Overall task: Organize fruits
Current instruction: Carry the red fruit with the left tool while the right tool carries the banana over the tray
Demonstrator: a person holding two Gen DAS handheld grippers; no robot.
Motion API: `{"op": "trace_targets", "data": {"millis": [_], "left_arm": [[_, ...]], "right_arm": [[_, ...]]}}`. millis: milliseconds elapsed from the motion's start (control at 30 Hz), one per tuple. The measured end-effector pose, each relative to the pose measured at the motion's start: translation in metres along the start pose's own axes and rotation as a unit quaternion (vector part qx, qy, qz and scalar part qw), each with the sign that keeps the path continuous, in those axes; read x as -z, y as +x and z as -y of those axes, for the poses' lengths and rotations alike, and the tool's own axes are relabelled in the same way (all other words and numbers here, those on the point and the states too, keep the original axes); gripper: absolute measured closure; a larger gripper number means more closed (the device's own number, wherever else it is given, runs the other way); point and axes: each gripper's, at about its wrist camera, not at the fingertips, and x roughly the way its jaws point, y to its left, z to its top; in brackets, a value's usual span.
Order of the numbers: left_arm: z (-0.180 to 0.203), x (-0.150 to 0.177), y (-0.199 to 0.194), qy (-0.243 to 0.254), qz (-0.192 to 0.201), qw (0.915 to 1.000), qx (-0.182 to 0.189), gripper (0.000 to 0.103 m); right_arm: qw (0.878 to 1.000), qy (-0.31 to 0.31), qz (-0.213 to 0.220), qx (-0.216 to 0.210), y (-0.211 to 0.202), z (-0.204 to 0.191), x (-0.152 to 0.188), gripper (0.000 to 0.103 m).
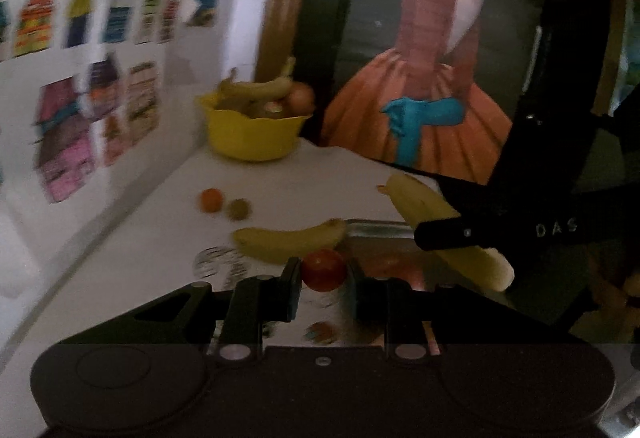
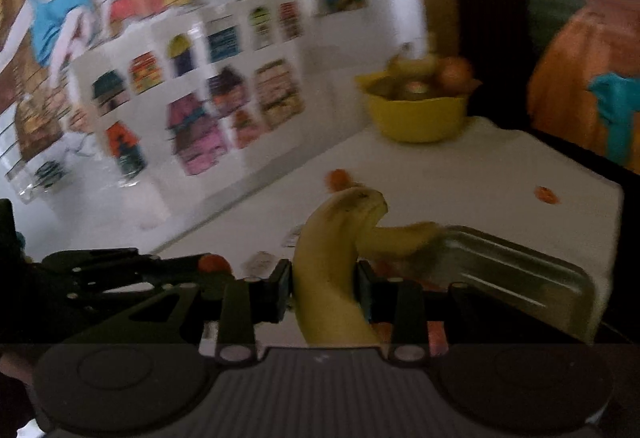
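My left gripper (image 1: 323, 278) is shut on a small red fruit (image 1: 323, 270) above the metal tray (image 1: 376, 228). My right gripper (image 2: 324, 288) is shut on a yellow banana (image 2: 332, 270), seen in the left wrist view (image 1: 416, 198) held by the black fingers. A second banana (image 1: 288, 240) lies across the tray's left edge and also shows in the right wrist view (image 2: 400, 236). A yellow bowl (image 1: 252, 132) with a banana and round fruits stands at the back of the white table; it shows in the right wrist view too (image 2: 416, 116).
A small orange fruit (image 1: 211, 199) and a greenish one (image 1: 239, 209) lie on the table between bowl and tray. Another orange bit (image 2: 546, 194) lies near the table's right edge. A poster wall (image 1: 80, 78) stands left, a painting (image 1: 432, 78) behind.
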Motion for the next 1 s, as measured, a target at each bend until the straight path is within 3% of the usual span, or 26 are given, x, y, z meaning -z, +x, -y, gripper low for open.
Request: {"op": "trace_targets", "data": {"millis": [267, 467, 1000], "left_arm": [[0.055, -0.002, 0.041, 0.033, -0.018, 0.998, 0.05, 0.078], [0.083, 0.014, 0.071, 0.057, -0.05, 0.9943, 0.075, 0.078], [0.101, 0.035, 0.11, 0.093, -0.095, 0.9881, 0.077, 0.078]], "right_arm": [[0.997, 0.059, 0.007, 0.056, -0.017, 0.071, 0.027, 0.065], [0.993, 0.099, -0.001, 0.068, -0.007, 0.108, 0.04, 0.065], [0.993, 0.112, -0.009, 0.048, 0.039, 0.133, 0.037, 0.064]]}}
